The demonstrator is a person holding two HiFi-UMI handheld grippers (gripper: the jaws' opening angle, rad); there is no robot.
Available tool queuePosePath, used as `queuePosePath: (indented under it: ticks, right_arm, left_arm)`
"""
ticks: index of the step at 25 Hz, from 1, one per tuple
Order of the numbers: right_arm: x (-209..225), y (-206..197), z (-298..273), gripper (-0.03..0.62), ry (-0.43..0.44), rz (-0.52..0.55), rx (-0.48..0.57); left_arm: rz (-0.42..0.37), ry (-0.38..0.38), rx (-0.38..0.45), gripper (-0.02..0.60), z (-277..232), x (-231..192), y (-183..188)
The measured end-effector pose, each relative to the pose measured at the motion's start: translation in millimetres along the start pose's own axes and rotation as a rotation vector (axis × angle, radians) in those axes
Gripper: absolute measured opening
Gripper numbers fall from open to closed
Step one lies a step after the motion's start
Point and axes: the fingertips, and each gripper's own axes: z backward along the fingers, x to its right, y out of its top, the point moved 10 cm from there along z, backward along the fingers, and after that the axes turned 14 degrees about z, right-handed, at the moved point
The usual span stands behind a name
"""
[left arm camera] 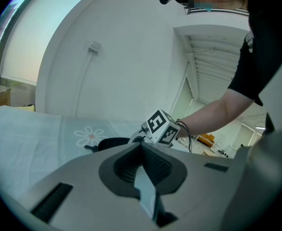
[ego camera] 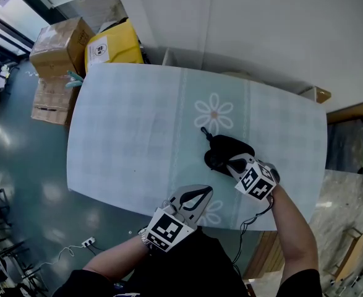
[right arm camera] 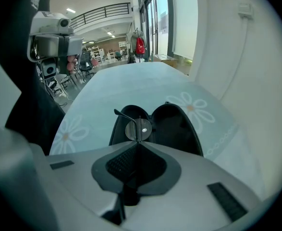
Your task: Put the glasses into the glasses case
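Observation:
A black glasses case [ego camera: 220, 148] lies open on the pale blue flowered tablecloth [ego camera: 125, 135], right of the middle. My right gripper [ego camera: 229, 162] hangs just over it. In the right gripper view, that gripper [right arm camera: 138, 141] is shut on the glasses [right arm camera: 137, 129]: a round lens and one thin temple arm stick out past the tips, above the case's two open halves [right arm camera: 175, 124]. My left gripper [ego camera: 204, 192] is shut with nothing in it, near the table's front edge, apart from the case. The left gripper view shows its shut tips [left arm camera: 141, 144] with the case [left arm camera: 107, 142] beyond them.
Cardboard boxes [ego camera: 60, 45] and a yellow bag [ego camera: 113, 45] stand on the floor behind the table's far left corner. A cable and plug [ego camera: 85, 242] lie on the floor at the near left. A white wall runs behind the table.

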Motion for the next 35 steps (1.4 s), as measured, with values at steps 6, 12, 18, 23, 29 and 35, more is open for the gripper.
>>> queuePosePath:
  ticks: [6,12,18,23,29,35]
  right_arm:
    - [-1,-2,-1,0.034,-0.003,0.011,-0.004]
    - [-3,2,-1,0.071,0.012,0.027,-0.017]
    - [-5,3,4,0.071,-0.024,0.023,-0.012]
    - [-7,2,19,0.071,-0.082,0.005,0.012]
    - [-22,8,47,0.069,-0.180,-0.013,0.069]
    - [-52,14,89,0.034,-0.314,-0.099,0.208]
  left_arm:
    - [-0.005,0.009,-0.001,0.026,1,3,-2]
    - [-0.004,0.018,0.005,0.026,5,5,-2]
    - [-0.016,0.017,0.005,0.026,8,12,-3]
    - [-0.030,0.019,0.011,0.026,10,20,-1]
    - [-0.060,0.011,0.019,0.026,14,36,-5]
    - [-0.091,0.000,0.036,0.026,22,61,-10]
